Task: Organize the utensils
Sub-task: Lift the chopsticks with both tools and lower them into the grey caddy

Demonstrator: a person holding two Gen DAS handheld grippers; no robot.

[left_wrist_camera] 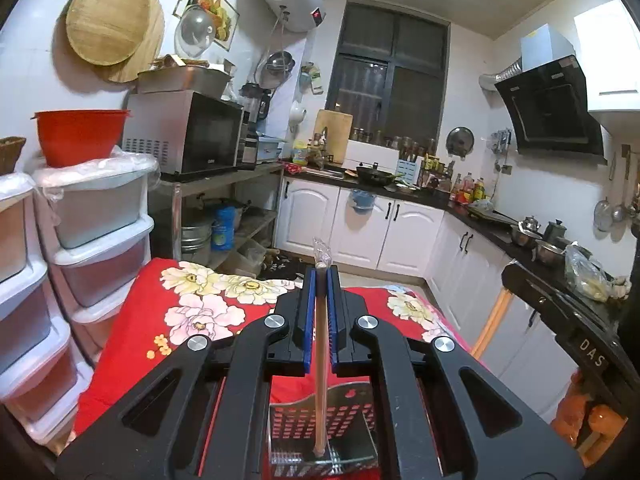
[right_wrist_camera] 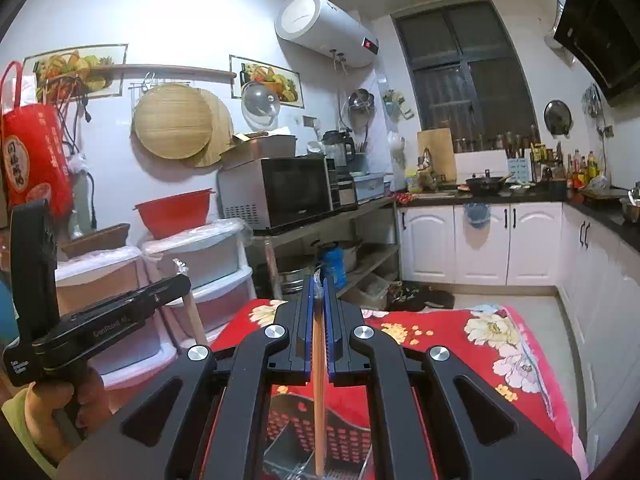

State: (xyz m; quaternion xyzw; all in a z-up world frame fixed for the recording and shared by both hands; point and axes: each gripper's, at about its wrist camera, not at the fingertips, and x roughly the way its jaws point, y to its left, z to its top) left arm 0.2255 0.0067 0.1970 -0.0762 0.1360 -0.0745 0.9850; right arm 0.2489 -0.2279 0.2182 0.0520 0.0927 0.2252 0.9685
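My left gripper [left_wrist_camera: 321, 272] is shut on a thin wooden chopstick [left_wrist_camera: 320, 380] whose top end carries a clear plastic wrap. The stick hangs down toward a perforated metal utensil holder [left_wrist_camera: 352, 412] on the red floral cloth [left_wrist_camera: 208, 308]. In the right wrist view, my right gripper [right_wrist_camera: 318, 282] is shut on a second wooden chopstick [right_wrist_camera: 319, 400] that reaches down over the same utensil holder [right_wrist_camera: 344, 432]. At the left of that view a hand carries the left gripper [right_wrist_camera: 182, 280] with its chopstick [right_wrist_camera: 194, 318] slanting downward. Whether either tip touches the holder is hidden.
Stacked white plastic drawers [left_wrist_camera: 100, 216] with a red basin [left_wrist_camera: 80, 136] on top stand left of the cloth-covered table. A microwave [left_wrist_camera: 188, 136] sits on a metal rack behind. White cabinets and a cluttered black counter [left_wrist_camera: 492, 228] run along the back and right.
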